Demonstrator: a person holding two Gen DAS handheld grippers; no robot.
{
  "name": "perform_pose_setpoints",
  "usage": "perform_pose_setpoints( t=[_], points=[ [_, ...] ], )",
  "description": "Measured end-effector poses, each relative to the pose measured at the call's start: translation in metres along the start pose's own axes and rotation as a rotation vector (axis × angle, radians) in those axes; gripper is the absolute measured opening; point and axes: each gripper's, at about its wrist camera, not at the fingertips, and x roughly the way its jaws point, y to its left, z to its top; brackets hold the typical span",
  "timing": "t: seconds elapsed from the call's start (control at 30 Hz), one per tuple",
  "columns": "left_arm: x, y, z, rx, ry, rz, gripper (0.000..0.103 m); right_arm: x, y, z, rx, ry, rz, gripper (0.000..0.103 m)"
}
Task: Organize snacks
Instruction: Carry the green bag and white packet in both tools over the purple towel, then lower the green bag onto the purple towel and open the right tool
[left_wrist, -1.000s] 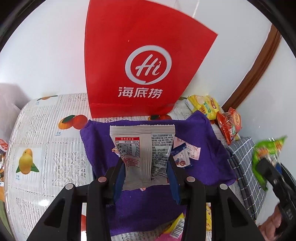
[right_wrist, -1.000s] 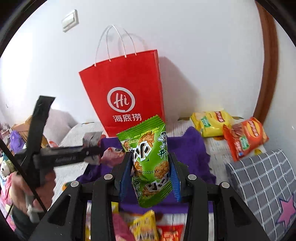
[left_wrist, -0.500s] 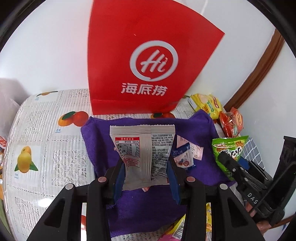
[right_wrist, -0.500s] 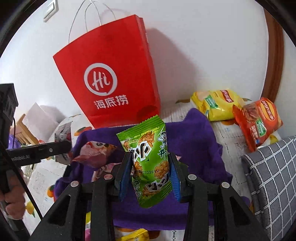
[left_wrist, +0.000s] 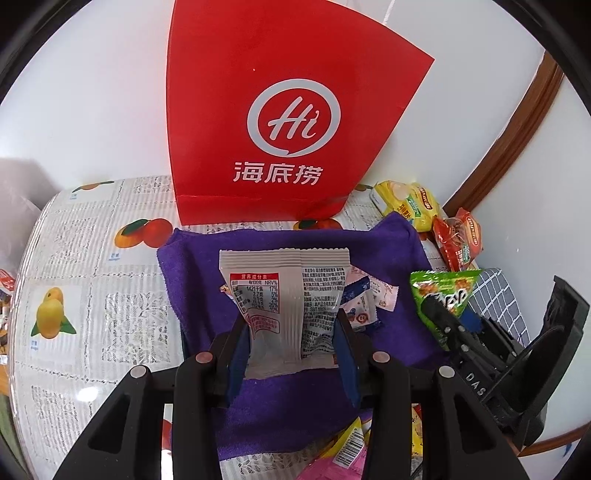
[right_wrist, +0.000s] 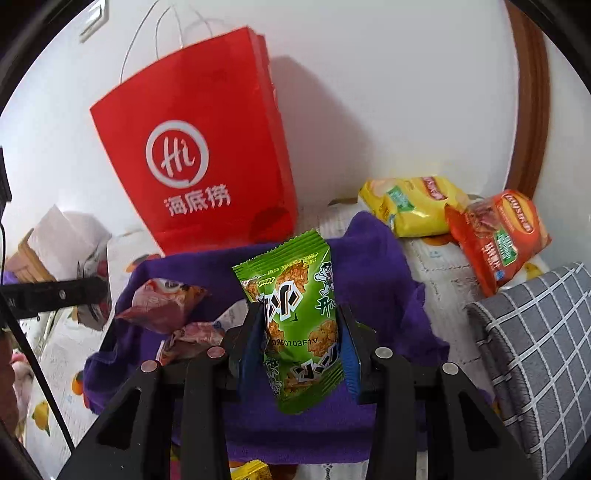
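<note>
Fruit-print cloth covers surface (left_wrist: 92, 258), white wall behind. Purple towel (left_wrist: 295, 398) spread before upright red paper bag (left_wrist: 280, 122). Left tongs (left_wrist: 291, 350) clamp silver packet (left_wrist: 284, 295) above towel; right tongs (right_wrist: 301, 350) clamp green packet (right_wrist: 295, 314). Yellow chip bag (right_wrist: 410, 205), orange chip bag (right_wrist: 498, 236) far right.

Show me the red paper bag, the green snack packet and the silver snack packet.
red paper bag (right_wrist: 207, 147), right wrist view, front panel logo
green snack packet (right_wrist: 295, 314), right wrist view, packet middle
silver snack packet (left_wrist: 288, 295), left wrist view, back seam
</note>
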Motion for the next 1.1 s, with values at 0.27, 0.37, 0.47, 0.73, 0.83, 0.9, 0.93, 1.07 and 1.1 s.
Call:
perform_pose_setpoints(
  t=[0.27, 0.37, 0.47, 0.73, 0.83, 0.9, 0.93, 1.07, 1.1],
  points=[
    [-0.003, -0.007, -0.002, 0.018, -0.003, -0.005, 0.04, 0.005, 0.003, -0.002, -0.012, 0.016, -0.007, 0.039],
    [-0.001, -0.008, -0.002, 0.02, 0.002, -0.002, 0.04, 0.008, 0.003, -0.003, -0.018, 0.024, -0.014, 0.039],
    [-0.002, -0.008, -0.003, 0.018, 0.002, -0.001, 0.04, 0.011, 0.003, -0.005, -0.027, 0.035, -0.028, 0.039],
    [-0.001, -0.007, -0.002, 0.013, 0.01, 0.002, 0.04, 0.018, 0.002, -0.006, -0.028, 0.068, -0.025, 0.04],
    [-0.002, -0.006, -0.001, 0.012, 0.009, 0.003, 0.04, 0.021, 0.001, -0.007, -0.025, 0.08, -0.03, 0.039],
    [-0.003, -0.006, -0.002, 0.011, 0.006, 0.004, 0.04, 0.024, 0.0, -0.008, -0.022, 0.091, -0.03, 0.039],
    [-0.003, -0.006, -0.001, 0.011, 0.005, 0.004, 0.04, 0.025, 0.0, -0.008, -0.019, 0.095, -0.029, 0.039],
    [-0.002, -0.006, -0.002, 0.011, 0.005, 0.004, 0.04, 0.024, 0.001, -0.009, -0.018, 0.094, -0.029, 0.039],
    [-0.003, -0.005, -0.002, 0.011, 0.005, 0.004, 0.04, 0.024, 0.001, -0.009, -0.019, 0.094, -0.029, 0.039]
  ],
)
